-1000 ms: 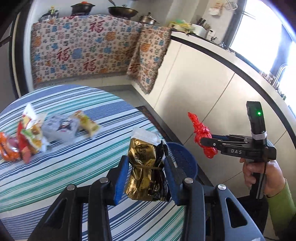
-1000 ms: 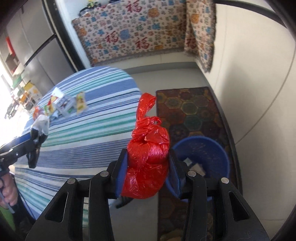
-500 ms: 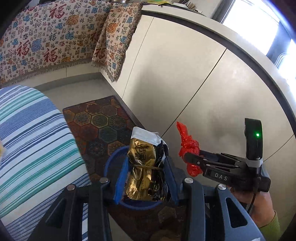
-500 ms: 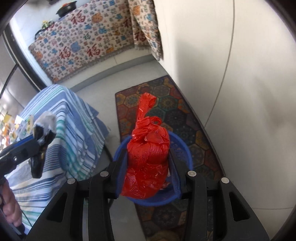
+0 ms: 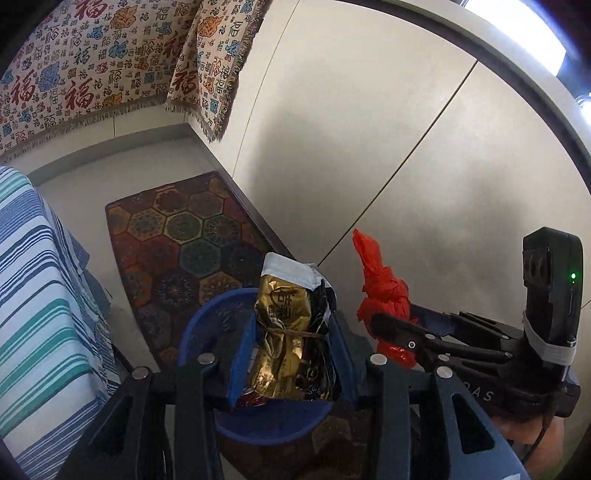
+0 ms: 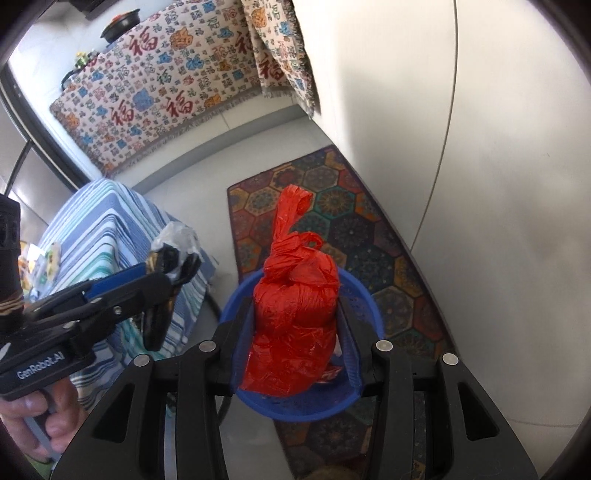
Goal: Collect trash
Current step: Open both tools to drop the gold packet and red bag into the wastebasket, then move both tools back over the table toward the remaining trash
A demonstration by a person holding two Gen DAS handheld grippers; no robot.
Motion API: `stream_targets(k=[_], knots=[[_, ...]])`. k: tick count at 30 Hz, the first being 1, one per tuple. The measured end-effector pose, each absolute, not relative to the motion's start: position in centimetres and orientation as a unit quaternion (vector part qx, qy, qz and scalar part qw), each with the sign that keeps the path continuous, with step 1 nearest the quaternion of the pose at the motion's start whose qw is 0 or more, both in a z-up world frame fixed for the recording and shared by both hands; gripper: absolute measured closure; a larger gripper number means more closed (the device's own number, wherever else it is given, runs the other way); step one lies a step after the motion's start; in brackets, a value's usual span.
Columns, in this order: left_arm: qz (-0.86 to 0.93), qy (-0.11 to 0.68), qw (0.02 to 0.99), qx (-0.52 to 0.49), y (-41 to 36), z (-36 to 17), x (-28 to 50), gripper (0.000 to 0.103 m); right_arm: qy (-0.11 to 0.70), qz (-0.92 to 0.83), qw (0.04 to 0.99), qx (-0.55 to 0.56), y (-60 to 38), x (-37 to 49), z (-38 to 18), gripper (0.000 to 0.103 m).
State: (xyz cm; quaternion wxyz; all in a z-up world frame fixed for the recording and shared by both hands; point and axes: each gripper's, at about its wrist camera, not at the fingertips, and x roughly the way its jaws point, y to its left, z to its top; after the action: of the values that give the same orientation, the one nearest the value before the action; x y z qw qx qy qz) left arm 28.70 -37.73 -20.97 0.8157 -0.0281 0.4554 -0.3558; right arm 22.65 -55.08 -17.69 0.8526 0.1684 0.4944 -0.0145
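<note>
Kitchen corner: rug, draped cloths, pale cabinets

A hexagon-patterned rug (image 6: 332,229) lies on the grey floor (image 6: 207,162) alongside the pale cabinet fronts (image 5: 369,147). A fringed cloth printed with red characters (image 6: 159,92) drapes the far counter, where a dark lidded pot (image 6: 120,27) sits on top. A blue, teal and white striped tablecloth (image 5: 40,302) covers the tabletop at the left and hangs over its edge.

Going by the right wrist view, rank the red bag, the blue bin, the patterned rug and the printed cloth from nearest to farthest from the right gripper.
1. Red bag: clamped between the right gripper fingers.
2. Blue bin: just below and behind the bag.
3. Patterned rug: on the floor under the bin, running ahead.
4. Printed cloth: draped far ahead, upper left.
</note>
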Motion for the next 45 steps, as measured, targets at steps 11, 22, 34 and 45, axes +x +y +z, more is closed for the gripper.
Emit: stream_targets(k=[11, 22, 34, 45], knots=[[-0.344, 0.459, 0.818, -0.035, -36.2, -20.4, 28.3, 0.052, 0.47, -0.039, 0.865, 0.175, -55.9, 22.5, -16.5, 0.029], [-0.306, 0.411, 0.859, -0.015, -25.4, -15.8, 20.0, 0.04, 0.431, -0.029, 0.896, 0.108, -51.3, 22.8, -14.0, 0.023], [-0.116, 0.411, 0.904, -0.01, -6.1, -18.2, 15.8, 0.039, 0.387, 0.118, 0.914, 0.008, -34.8, 19.9, -12.8, 0.019], [-0.008, 0.414, 0.909, -0.033, 5.6, -20.5, 16.5, 0.039, 0.431, 0.206, 0.878, -0.045, -17.5, 20.4, -14.7, 0.014]])
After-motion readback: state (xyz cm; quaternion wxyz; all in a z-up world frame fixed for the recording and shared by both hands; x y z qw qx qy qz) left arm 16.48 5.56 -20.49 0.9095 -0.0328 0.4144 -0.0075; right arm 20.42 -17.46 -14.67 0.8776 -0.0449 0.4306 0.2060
